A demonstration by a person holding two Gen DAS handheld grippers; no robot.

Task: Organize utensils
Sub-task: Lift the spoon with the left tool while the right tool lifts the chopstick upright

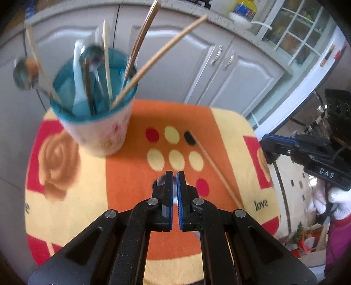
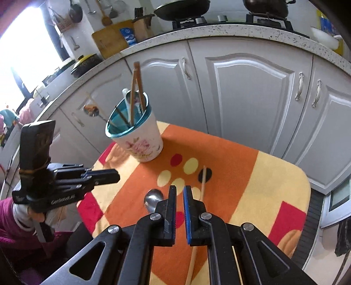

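Chopstick [image 2: 203, 182] and metal spoon [image 2: 153, 200] lie loose on the desk [image 2: 274, 175]; utensil cup [image 2: 140, 140] stands at its far edge.
Left gripper [image 1: 174, 175] and right gripper [image 2: 179, 189] hover clenched and empty: part the jaws, straddle one shaft, then lift it into the cup.

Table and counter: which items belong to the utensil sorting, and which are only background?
Job: cup holding chopsticks and spoons; loose chopstick and spoon on the cloth.
Background: pans, cutting board, cabinets.
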